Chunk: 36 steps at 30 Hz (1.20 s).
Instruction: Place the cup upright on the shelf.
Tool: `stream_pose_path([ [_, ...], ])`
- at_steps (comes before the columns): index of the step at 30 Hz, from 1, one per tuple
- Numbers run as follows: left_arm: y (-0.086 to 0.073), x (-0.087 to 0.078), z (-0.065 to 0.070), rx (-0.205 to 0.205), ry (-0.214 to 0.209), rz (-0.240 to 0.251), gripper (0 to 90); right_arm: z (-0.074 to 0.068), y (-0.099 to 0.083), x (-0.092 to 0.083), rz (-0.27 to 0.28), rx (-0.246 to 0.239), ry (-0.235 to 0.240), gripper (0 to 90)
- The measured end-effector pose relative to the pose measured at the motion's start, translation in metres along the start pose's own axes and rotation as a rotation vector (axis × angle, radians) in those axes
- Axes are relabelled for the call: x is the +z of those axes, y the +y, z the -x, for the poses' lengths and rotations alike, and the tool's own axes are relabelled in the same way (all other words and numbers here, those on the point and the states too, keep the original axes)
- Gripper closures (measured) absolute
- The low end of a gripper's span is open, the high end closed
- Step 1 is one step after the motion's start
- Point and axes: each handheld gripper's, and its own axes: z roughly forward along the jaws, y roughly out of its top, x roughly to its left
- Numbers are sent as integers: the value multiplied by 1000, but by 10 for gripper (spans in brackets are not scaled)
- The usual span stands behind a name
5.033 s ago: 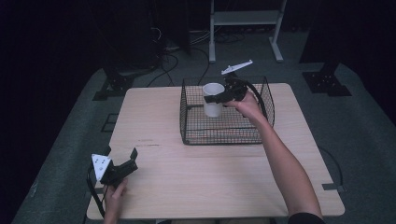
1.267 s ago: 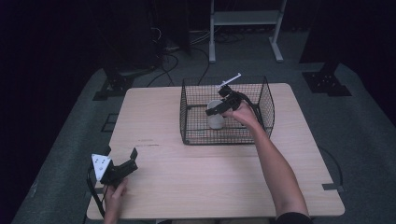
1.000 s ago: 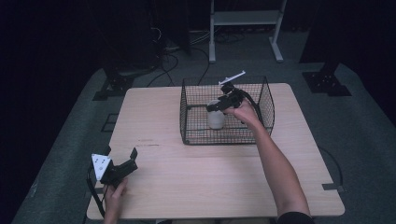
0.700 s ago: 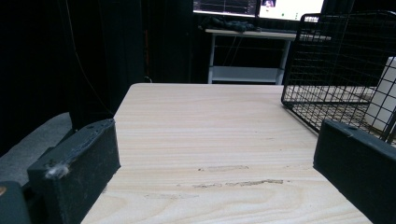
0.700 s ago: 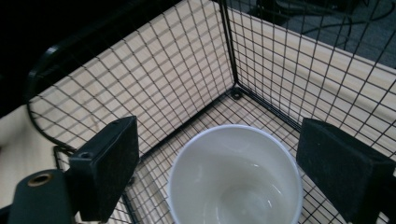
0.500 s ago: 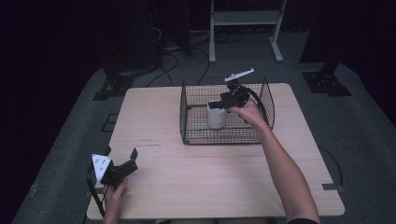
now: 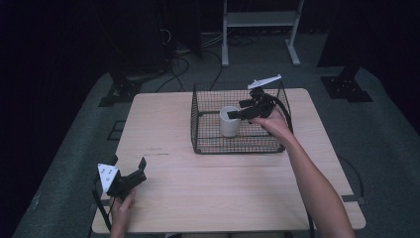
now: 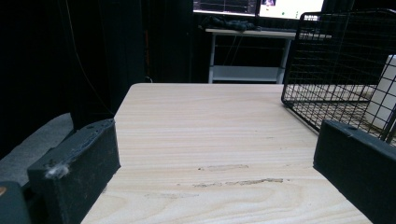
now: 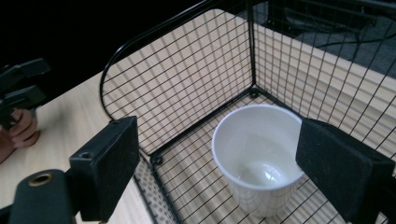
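A white paper cup [image 7: 229, 121] stands upright on the floor of a black wire basket [image 7: 234, 147] at the back middle of the wooden table [image 7: 213, 191]. My right gripper [image 7: 239, 110] hovers open just above the cup's rim, one jaw on each side and neither touching. From the right gripper view I look down into the empty cup [image 9: 259, 154] between the spread jaws of the right gripper [image 9: 224, 161]. My left gripper [image 7: 130, 166] rests open at the table's front left corner, holding nothing. From there the basket [image 8: 345, 60] and cup [image 8: 384, 93] lie far ahead to the right.
A white shelf frame [image 7: 257, 20] and cables stand on the floor behind the table. Bare wood stretches between the basket and the left gripper [image 8: 210, 182]. The basket's wire walls [image 9: 187, 79] rise close around the cup.
The right gripper carried the cup down into the basket, tilted, set it upright, then opened and let it go. The left gripper has not moved.
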Motion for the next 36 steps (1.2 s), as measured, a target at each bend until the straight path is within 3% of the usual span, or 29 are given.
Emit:
stream_pose_path([
  [26,0,0,0,3,1,-1,0,-36,-27,-31,13,-67,72,130],
  [36,0,0,1,5,0,0,0,-41,-46,-39,8,-72,85,130],
])
